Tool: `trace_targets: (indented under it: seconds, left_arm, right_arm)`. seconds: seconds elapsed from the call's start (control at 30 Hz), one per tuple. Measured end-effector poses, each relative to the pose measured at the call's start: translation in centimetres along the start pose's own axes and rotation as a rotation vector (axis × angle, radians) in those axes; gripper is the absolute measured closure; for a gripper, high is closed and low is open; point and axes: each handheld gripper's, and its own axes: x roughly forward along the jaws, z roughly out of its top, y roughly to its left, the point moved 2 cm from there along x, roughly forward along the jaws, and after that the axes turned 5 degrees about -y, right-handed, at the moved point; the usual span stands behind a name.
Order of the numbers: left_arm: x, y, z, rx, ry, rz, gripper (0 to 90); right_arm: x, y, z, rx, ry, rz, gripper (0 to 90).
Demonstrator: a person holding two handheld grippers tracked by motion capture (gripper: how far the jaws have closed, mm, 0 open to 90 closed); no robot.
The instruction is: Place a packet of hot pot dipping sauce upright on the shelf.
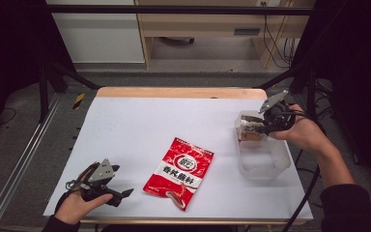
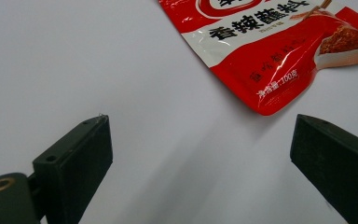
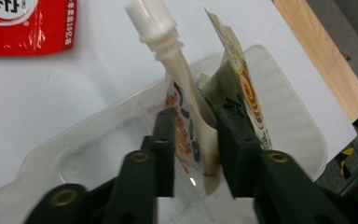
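A clear plastic tub (image 1: 284, 162) stands at the table's right side. My right gripper (image 1: 254, 126) reaches into its far end. In the right gripper view a cream spouted pouch (image 3: 186, 107) with a white cap stands upright in the tub (image 3: 121, 109), between the jaws of my right gripper (image 3: 196, 119). The jaws are parted and hold it loosely at most. A tan printed sachet (image 3: 242, 84) leans beside it. A red seasoning packet (image 1: 178, 173) lies flat at mid-table. My left gripper (image 1: 121, 196) rests near the front left edge, open and empty, pointing at the packet (image 2: 261, 51).
A white sheet covers the wooden table (image 1: 174, 92). Black frame bars (image 1: 174, 9) cross above the far side, and cables trail down on the right. Bare white surface lies between my left gripper (image 2: 200, 126) and the red packet (image 3: 28, 23).
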Motion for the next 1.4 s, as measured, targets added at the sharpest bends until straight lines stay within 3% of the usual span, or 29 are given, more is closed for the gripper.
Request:
trace_targets:
  seconds: [0.1, 0.3, 0.5, 0.7, 0.9, 0.97, 1.13, 1.4]
  left_arm:
    - [-0.1, 0.0, 0.0, 0.001, -0.002, 0.002, 5.6]
    - [-0.1, -0.1, 0.1, 0.007, -0.002, 0.0, 5.6]
    - [-0.2, -0.1, 0.1, 0.003, -0.006, 0.005, 5.6]
    - [-0.1, -0.2, 0.0, 0.012, -0.007, 0.015, 5.6]
    - [0.2, -0.8, 0.0, 0.026, -0.007, 0.02, 5.6]
    - [0.3, -0.8, -0.1, 0.026, -0.008, 0.021, 5.6]
    - [0.5, -1.0, -0.5, 0.026, -0.011, 0.032, 5.6]
    - [1.1, -1.3, -0.7, 0.025, -0.022, 0.057, 5.6]
  right_arm:
    - [-0.7, 0.5, 0.5, 0.007, -0.024, -0.011, 46.6]
    - [-2.8, 1.9, 1.9, -0.022, -0.097, -0.057, 27.5]
    - [-4.8, 3.7, 4.2, -0.041, -0.178, -0.089, 17.8]
    - [-5.1, 6.6, 6.0, -0.053, -0.199, -0.08, 13.0]
    - [-3.7, 10.3, 7.2, -0.072, -0.22, -0.058, 14.2]
    - [-2.8, 11.4, 7.3, -0.054, -0.215, -0.047, 14.3]
    - [0.1, 13.3, 7.1, 0.014, -0.263, 0.005, 15.7]
    - [5.0, 14.8, 6.8, 0.112, -0.273, 0.056, 14.1]
